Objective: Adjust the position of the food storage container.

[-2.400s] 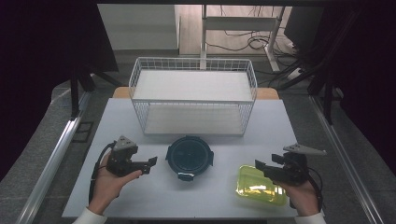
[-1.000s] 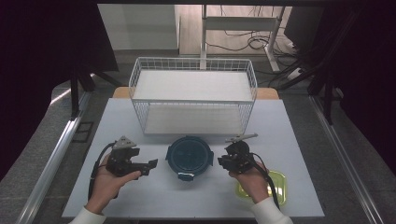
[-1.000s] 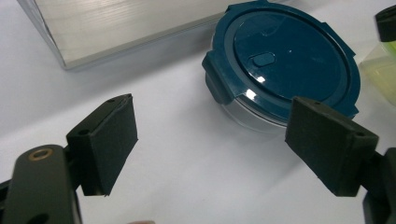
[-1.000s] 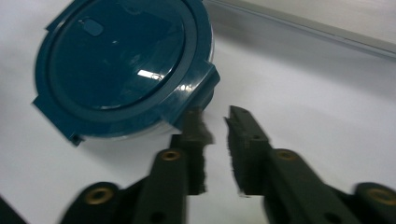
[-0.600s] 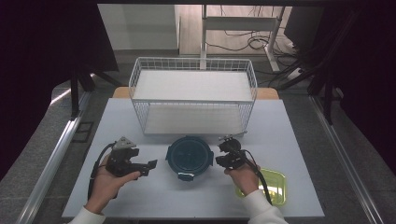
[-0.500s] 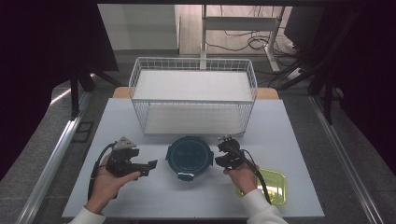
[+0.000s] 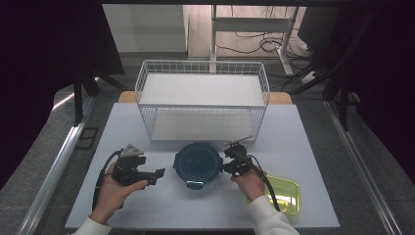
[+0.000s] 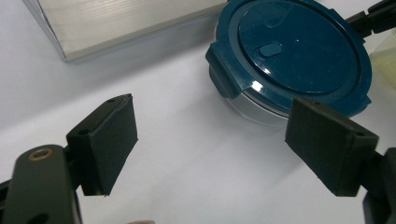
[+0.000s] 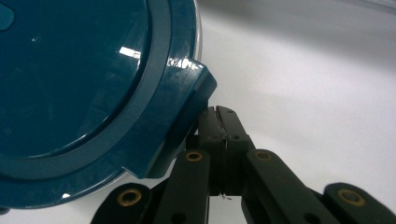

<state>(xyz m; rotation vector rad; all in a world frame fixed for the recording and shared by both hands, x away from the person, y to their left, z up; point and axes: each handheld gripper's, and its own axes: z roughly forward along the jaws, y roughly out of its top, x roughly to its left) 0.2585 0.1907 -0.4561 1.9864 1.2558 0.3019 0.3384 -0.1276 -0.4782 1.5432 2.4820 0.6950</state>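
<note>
A round container (image 7: 198,164) sits near the middle of the white table (image 7: 303,137), just in front of a white wire basket (image 7: 203,100). It has a clear body (glass or plastic, hard to tell which) under a dark blue lid (image 8: 299,51) with a raised outer ring, a small oval tab at its centre and locking flaps around the rim. In the left gripper view one flap (image 8: 219,74) is folded down against the side, and the clear wall shows beneath the lid.

The right gripper (image 7: 229,157) rests at the container's right edge with its jaws pressed together; in its own view the closed tips (image 9: 220,122) sit right under another flap (image 9: 187,107) of the lid, touching it or nearly so.

The left gripper (image 7: 159,174) is held to the left of the container, a little apart from it, its jaws spread wide with nothing between the black pads (image 8: 109,140).

A yellow-green tray (image 7: 286,193) lies on the table to the right, partly behind the right hand (image 7: 249,183).
</note>
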